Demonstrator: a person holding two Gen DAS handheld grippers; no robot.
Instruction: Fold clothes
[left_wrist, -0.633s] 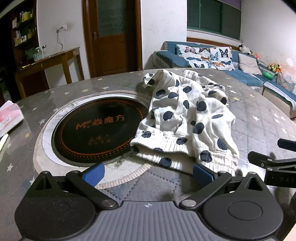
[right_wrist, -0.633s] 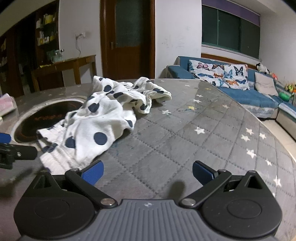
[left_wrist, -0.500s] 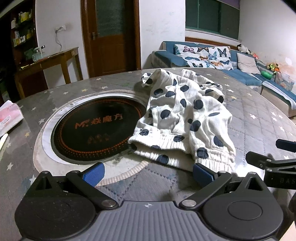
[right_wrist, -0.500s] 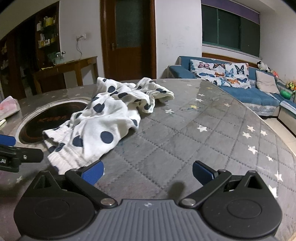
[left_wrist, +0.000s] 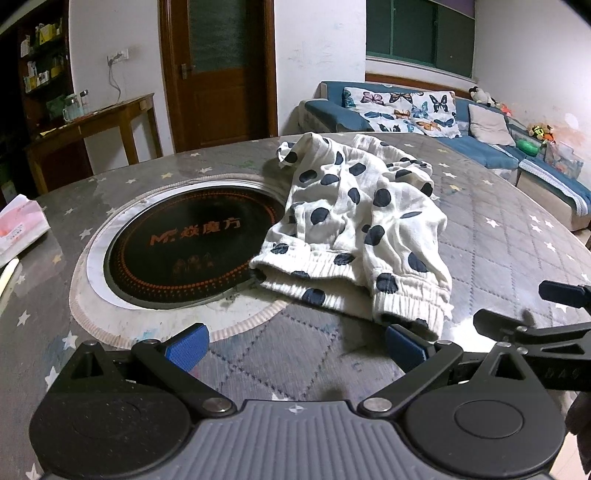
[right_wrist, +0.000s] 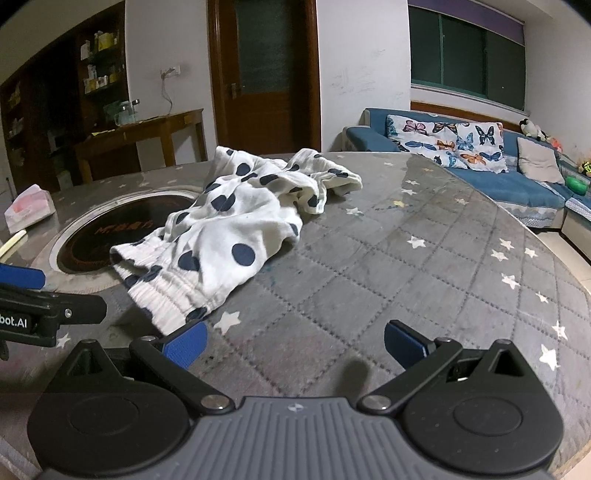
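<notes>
The spotted trousers (left_wrist: 354, 229) lie crumpled, long axis running away from me; waistband nearest, between my wide-spread, empty left gripper (left_wrist: 295, 345) and right gripper (right_wrist: 293, 343).

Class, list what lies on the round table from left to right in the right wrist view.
Tissue pack → black round cooktop → polka-dot garment → bare quilted table cover.
</notes>
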